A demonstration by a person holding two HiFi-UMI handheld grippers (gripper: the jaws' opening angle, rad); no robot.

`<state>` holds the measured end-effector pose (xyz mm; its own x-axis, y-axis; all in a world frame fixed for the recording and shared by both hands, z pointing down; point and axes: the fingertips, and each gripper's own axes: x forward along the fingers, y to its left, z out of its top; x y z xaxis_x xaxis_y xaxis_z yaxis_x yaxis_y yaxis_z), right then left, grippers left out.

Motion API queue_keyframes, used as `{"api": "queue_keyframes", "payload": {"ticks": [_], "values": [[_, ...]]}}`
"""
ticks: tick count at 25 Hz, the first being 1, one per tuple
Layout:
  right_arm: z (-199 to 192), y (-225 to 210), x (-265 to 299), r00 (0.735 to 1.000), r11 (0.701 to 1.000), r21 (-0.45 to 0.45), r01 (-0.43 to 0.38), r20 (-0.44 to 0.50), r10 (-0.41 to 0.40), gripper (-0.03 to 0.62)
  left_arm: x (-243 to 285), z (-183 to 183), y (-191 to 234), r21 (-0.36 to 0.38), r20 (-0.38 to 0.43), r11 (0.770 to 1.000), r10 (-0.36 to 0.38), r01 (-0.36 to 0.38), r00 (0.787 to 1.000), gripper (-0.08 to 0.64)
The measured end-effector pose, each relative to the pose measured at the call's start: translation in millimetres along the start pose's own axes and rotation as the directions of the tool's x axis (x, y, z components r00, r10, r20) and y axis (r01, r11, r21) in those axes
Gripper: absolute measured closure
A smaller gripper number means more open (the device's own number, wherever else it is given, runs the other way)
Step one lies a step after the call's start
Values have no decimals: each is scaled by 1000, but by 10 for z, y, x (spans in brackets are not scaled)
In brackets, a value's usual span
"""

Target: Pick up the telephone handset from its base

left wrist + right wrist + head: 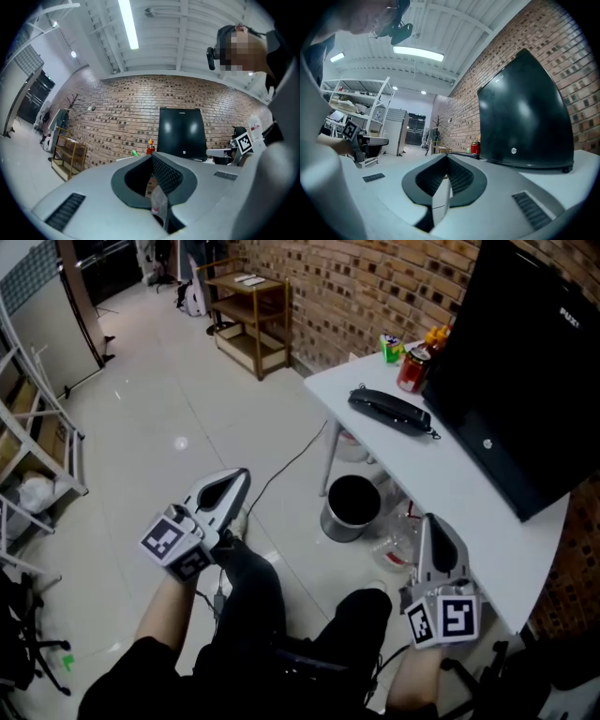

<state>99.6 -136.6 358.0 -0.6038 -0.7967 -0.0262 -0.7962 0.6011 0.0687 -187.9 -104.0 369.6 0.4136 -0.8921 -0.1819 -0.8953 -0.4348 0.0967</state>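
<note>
A black telephone handset (391, 412) lies on its base on the white table (441, 479), at the far end near the brick wall. My left gripper (242, 474) hangs over the floor, well left of the table and short of the phone, with its jaws closed together and nothing between them. My right gripper (432, 520) hovers at the table's near edge, pointing along the table toward the phone, jaws closed and empty. In the left gripper view the closed jaw tips (152, 157) point at the table and monitor (181, 132). In the right gripper view the tips (446, 157) meet too.
A large black monitor (525, 371) stands on the table right of the phone. A red can (412, 369), a green item (391, 346) and an orange bottle (437, 337) sit behind the phone. A black bin (352, 506) stands under the table. A wooden shelf (251, 320) stands by the wall.
</note>
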Motion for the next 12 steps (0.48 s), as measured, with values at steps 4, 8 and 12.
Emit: {"api": "queue_keyframes", "payload": {"ticks": [4,8,12], "values": [[97,-152,142,1000,1000,-5,9,7,-9,581,370,3,-36,19,-15,998,-63,64,998,555],[213,-266,291,1000,1000,-24,14,12,-14,581,673,88,-20,22,-6,992,-121,121,993,555],[293,-361,421,999,999,-26,21,26,-21,581,940,145,40,23,-14,984,-178,178,984,555]]}}
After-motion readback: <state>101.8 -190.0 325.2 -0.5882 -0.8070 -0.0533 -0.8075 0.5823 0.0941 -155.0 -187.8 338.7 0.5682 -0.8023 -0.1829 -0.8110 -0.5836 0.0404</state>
